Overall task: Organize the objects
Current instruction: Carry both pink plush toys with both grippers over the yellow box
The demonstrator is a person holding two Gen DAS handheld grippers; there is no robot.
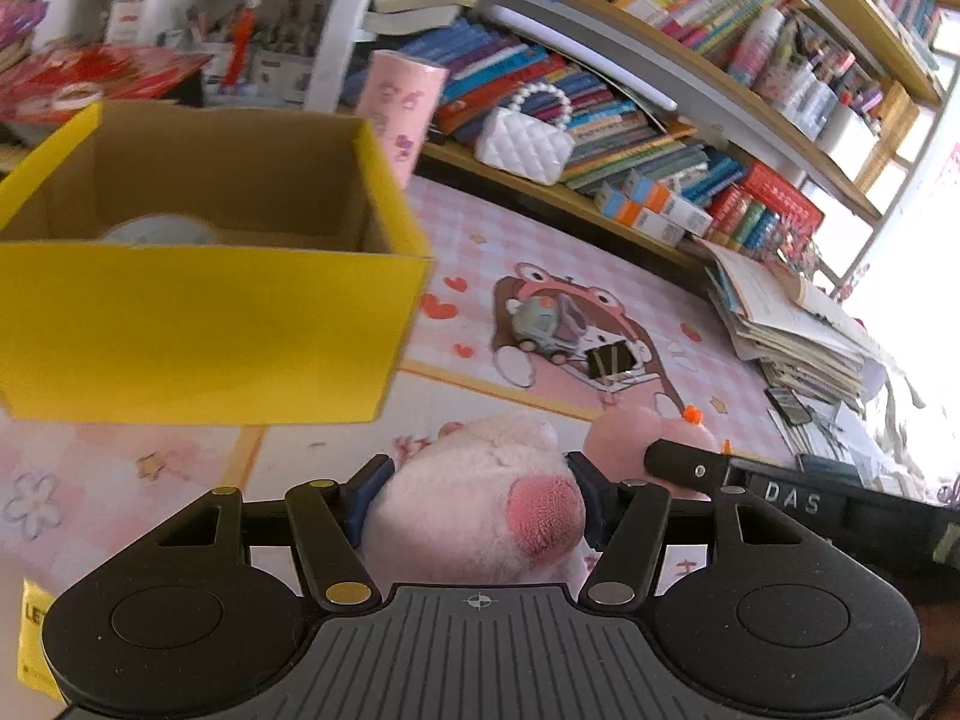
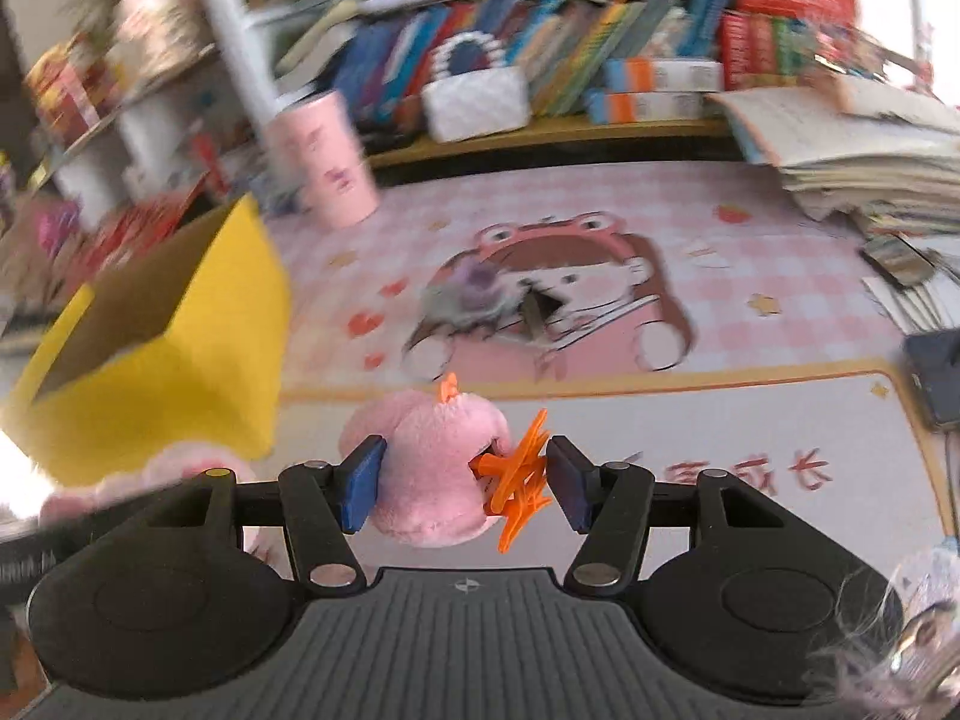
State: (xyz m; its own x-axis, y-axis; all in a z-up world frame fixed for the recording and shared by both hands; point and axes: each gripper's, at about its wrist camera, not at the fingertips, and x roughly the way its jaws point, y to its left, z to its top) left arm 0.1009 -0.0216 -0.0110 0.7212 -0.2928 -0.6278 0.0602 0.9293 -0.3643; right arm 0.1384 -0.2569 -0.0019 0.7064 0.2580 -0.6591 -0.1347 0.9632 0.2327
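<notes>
My left gripper (image 1: 480,471) is shut on a pale pink plush toy (image 1: 462,522) with a darker pink cheek patch, its blue pads pressing both sides. My right gripper (image 2: 465,477) is shut on a second pink plush (image 2: 426,462) with orange plastic feet (image 2: 519,480); one pad is on the fur, the other against the feet. This second plush (image 1: 630,438) also shows in the left wrist view, just right of the first. An open yellow cardboard box (image 1: 210,324) (image 2: 180,372) stands to the left of both grippers, with a pale round object (image 1: 159,231) inside.
A small toy car (image 1: 543,324) and a black binder clip (image 1: 612,360) lie on the pink cartoon mat (image 1: 540,228). A pink cup (image 1: 402,114) and a white quilted purse (image 1: 522,144) stand at the bookshelf. Stacked papers (image 1: 792,324) and a phone (image 2: 936,372) sit at the right.
</notes>
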